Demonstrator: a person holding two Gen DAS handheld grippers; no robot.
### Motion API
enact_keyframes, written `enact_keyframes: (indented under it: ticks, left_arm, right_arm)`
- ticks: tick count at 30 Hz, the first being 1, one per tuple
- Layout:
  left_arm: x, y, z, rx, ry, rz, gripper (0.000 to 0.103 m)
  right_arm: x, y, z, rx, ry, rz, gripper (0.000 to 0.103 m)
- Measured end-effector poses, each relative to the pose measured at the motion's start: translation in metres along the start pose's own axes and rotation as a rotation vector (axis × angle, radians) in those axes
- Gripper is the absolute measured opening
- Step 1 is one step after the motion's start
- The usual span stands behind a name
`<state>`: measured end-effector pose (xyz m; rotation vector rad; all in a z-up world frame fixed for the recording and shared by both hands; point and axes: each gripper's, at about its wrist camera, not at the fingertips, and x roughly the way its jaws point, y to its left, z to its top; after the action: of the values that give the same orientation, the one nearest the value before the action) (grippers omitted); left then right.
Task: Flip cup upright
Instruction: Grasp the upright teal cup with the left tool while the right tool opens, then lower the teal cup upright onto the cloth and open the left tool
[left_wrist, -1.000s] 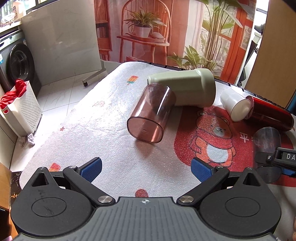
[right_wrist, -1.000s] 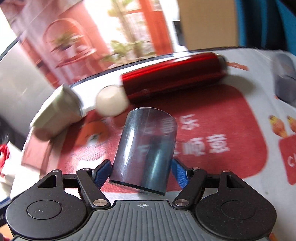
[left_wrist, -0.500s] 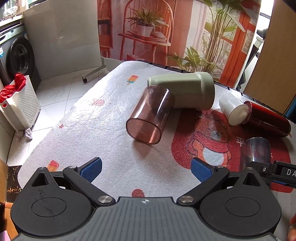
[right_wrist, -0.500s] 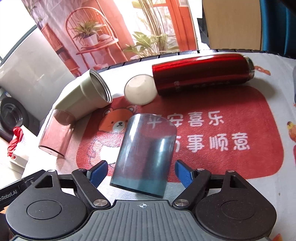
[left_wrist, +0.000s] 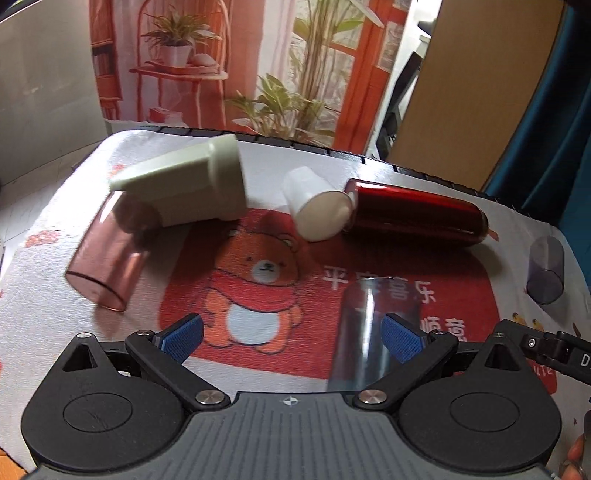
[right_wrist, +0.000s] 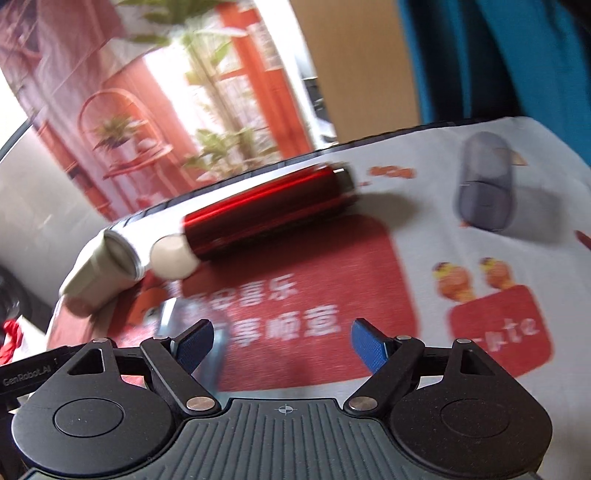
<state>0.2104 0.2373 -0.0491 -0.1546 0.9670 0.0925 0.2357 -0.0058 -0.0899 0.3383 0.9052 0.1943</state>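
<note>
Standing upright on the red bear print of the table (left_wrist: 258, 162) cover, the clear blue-tinted cup (left_wrist: 369, 325) sits just in front of the left tongs (left_wrist: 291, 334), partly behind their right blue pad. Left tongs spread wide, nothing between the pads. Right tongs (right_wrist: 282, 345) also spread wide and empty; in the right wrist view the cup (right_wrist: 218, 354) shows only as a blurred sliver next to the left pad, outside the gap. Right view heavily motion-blurred.

Other stuff on the table, all lying on their sides: pink clear cup (left_wrist: 109, 254) at left, touching the beige mug (left_wrist: 192, 188) behind it; white cup (left_wrist: 317, 206) with its base toward the camera, right up against the red thermos (left_wrist: 417, 212); grey clear cup (left_wrist: 546, 273) well apart at the far right edge. Right view shows the same red thermos (right_wrist: 266, 210), white cup (right_wrist: 173, 256), beige mug (right_wrist: 103, 266) and grey clear cup (right_wrist: 485, 188). Part of the right device pokes into the left view at lower right.
</note>
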Motion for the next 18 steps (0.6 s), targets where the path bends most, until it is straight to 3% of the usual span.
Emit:
enact_keyframes:
  ticks: [3,6,8,9,10,12,18]
  left_arm:
    - [0.024,-0.018,0.004,0.022,0.049,-0.032,0.103]
    - [0.044,-0.030,0.003,0.056,0.093,0.014,0.103]
    - [0.055,-0.034,0.003,0.080,0.111,0.046,0.100]
    - [0.058,-0.035,0.002,0.088,0.116,0.059,0.092]
    - [0.059,-0.034,0.002,0.085,0.117,0.061,0.080]
    - [0.056,-0.027,-0.001,0.060,0.114,0.063,0.070]
    - [0.024,0.001,-0.014,0.018,0.022,0.072,0.069]
  right_arm:
    - [-0.011,-0.029,0.002,0.056,-0.027,-0.028,0.079]
    - [-0.017,-0.051,0.001,0.094,-0.039,-0.047,0.079]
    - [-0.019,-0.059,0.000,0.110,-0.044,-0.054,0.079]
    - [-0.019,-0.063,-0.001,0.116,-0.045,-0.054,0.079]
    - [-0.020,-0.066,-0.003,0.123,-0.047,-0.054,0.079]
    - [-0.020,-0.069,-0.004,0.131,-0.048,-0.051,0.079]
    - [-0.021,-0.060,-0.009,0.123,-0.050,-0.022,0.080]
